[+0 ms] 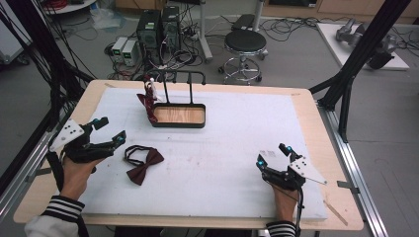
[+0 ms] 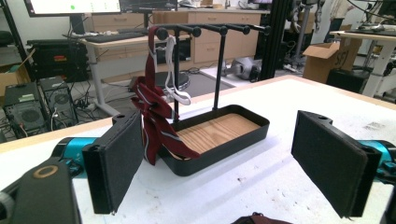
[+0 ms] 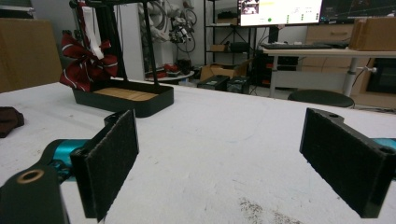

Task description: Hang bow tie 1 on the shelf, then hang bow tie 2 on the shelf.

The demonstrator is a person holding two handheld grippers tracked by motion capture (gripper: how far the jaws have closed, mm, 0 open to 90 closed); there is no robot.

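- We start with the dark red bow tie (image 1: 143,165), lying flat on the white mat (image 1: 222,158) at the near left, its black strap looped beside it.
- Just left of it sits the left tool (image 1: 112,131), jaws spread wide with nothing between them; the person's left hand (image 1: 76,173) grips it from below, in a striped sleeve (image 1: 62,210).
- In the left gripper view we see that tool's black pads (image 2: 114,163) standing apart, aimed at the rack.
- Further back, the black hanger stand (image 1: 179,106) rests on the mat, two posts rising from a tray with a wooden floor.
- A striped red tie (image 2: 154,112) hangs from the stand's top bar at its left end, drooping over the tray's rim, with a white strap (image 2: 173,70) hanging beside it.
- Over at the near right, the right tool (image 1: 273,155) rests low on the mat, jaws also wide open and holding nothing, well apart from the bow tie.
- The right gripper view shows its pads (image 3: 112,165) spread over bare mat.
- The mat covers a wooden tabletop (image 1: 316,128); beyond it stand a black stool (image 1: 244,44) and computer towers (image 1: 158,27) on the floor.
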